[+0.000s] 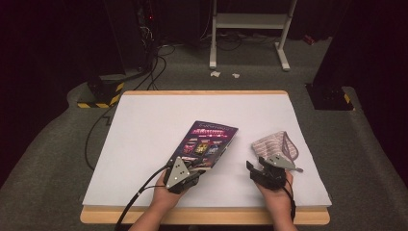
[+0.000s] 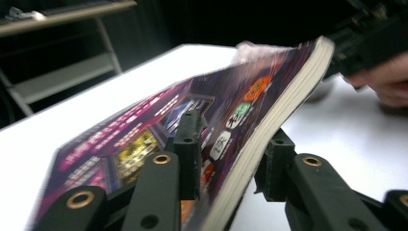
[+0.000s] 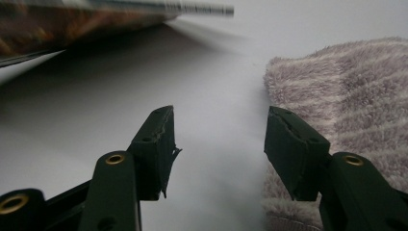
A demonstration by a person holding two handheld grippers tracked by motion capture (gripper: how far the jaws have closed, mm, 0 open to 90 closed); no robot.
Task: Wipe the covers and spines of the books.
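The left hand-held gripper [image 2: 226, 159] straddles the tilted book [image 2: 192, 125] with jaws apart, not pinching; lower it flat onto the surface [image 1: 144, 144]. The right hand-held gripper [image 3: 219, 144] stands open beside the towel [image 3: 346, 96]

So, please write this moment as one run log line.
left gripper: open around book edge | right gripper: open, empty, beside striped cloth | surface: white table

Jaws apart over white table [image 3: 216, 144]; striped towel [image 3: 346, 96] right; book [image 3: 72, 24] upper left
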